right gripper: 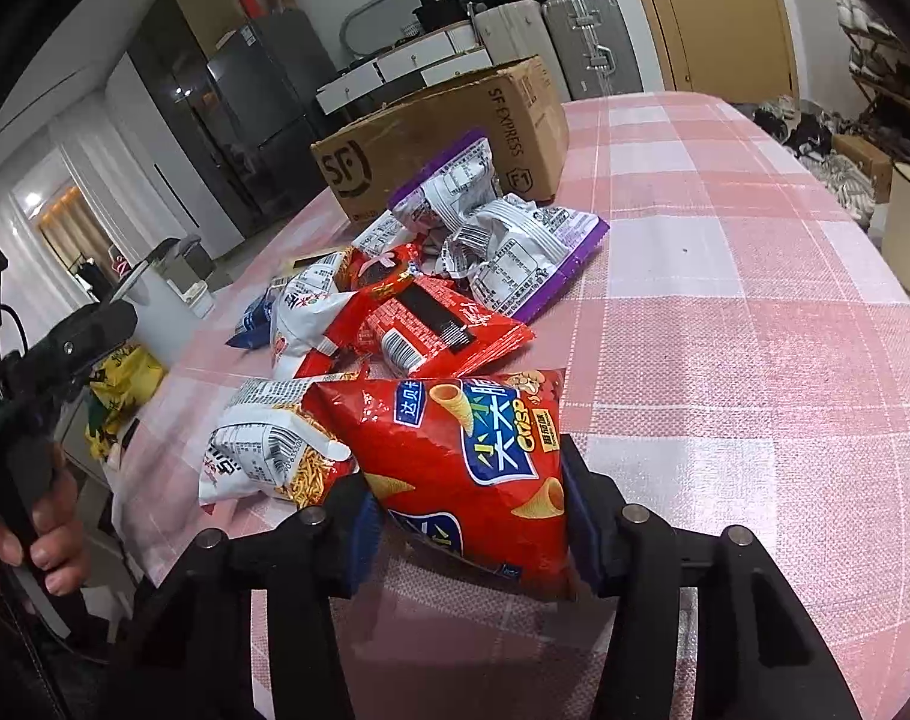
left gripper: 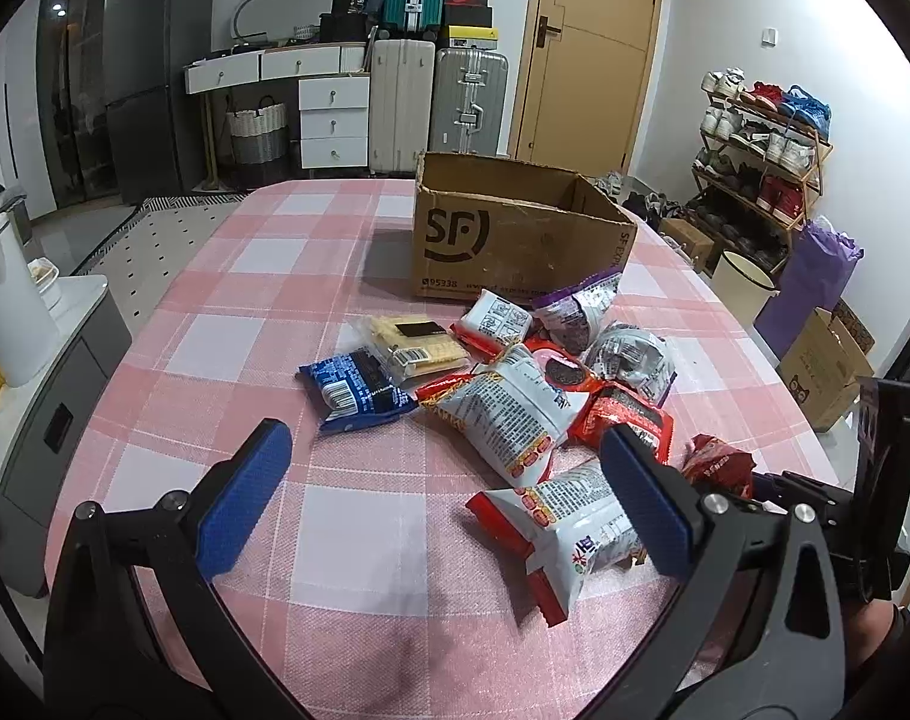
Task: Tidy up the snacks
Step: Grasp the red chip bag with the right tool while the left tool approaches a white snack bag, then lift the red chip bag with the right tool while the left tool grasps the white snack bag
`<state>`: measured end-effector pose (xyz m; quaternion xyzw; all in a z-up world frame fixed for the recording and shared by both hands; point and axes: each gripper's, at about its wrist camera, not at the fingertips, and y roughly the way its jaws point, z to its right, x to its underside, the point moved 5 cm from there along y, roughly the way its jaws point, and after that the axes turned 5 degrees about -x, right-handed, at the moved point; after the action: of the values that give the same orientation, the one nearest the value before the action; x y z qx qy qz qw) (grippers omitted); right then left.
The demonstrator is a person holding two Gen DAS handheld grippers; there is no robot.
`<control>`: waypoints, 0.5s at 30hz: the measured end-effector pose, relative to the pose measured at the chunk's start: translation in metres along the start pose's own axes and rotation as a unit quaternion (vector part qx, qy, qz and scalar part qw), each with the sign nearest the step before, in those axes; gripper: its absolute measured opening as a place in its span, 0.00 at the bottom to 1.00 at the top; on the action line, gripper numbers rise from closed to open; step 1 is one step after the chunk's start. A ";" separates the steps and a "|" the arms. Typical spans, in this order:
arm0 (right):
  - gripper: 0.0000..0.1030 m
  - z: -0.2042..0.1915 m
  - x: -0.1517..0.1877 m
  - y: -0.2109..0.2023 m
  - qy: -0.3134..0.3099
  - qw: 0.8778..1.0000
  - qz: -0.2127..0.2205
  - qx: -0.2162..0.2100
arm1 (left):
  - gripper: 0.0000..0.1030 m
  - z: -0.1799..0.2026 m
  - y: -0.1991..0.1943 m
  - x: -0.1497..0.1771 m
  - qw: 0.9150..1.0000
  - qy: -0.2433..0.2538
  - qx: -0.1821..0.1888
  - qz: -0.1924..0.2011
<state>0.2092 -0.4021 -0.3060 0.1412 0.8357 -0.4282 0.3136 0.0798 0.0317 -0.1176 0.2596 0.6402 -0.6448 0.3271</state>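
The room is a lived-in one: a tan wooden door (left gripper: 593, 42) in the far wall, hard-shell suitcases (left gripper: 437, 102) stacked beside it, a white chest of drawers (left gripper: 333, 120), a dark tall fridge (left gripper: 149, 78) to the left and a loaded wooden shoe rack (left gripper: 761, 150) to the right. Most of the foreground is a table under a pink-and-white checked cloth (left gripper: 263, 324). Toward its far side stands an open brown cardboard box (left gripper: 515, 234) printed SF. In front of the box lies a loose heap of snack packets (left gripper: 515, 384), white, red, purple and blue, overlapping each other.

The right gripper (right gripper: 467, 516) pinches a red crisp bag printed with cones (right gripper: 473, 456) at the near edge of the heap; whether the bag is off the cloth is hard to tell. The left gripper (left gripper: 449, 492) hovers with blue pads (left gripper: 245, 498) spread wide, nothing between them.
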 end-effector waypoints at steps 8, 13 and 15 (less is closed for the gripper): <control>0.48 -0.003 -0.001 -0.012 0.000 1.000 0.018 -0.003 | 0.99 -0.010 0.000 0.008 1.000 -0.004 0.004 -0.012; 0.48 -0.006 -0.004 -0.021 0.000 1.000 0.028 -0.008 | 0.99 -0.010 0.006 0.016 0.999 -0.005 0.020 -0.032; 0.48 -0.007 -0.004 -0.024 -0.003 0.999 0.031 -0.008 | 0.99 -0.008 0.009 0.019 0.999 -0.003 0.027 -0.042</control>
<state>0.1972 -0.4106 -0.2857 0.1638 0.8332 -0.4120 0.3304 0.0742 0.0380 -0.1382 0.2396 0.6317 -0.6758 0.2947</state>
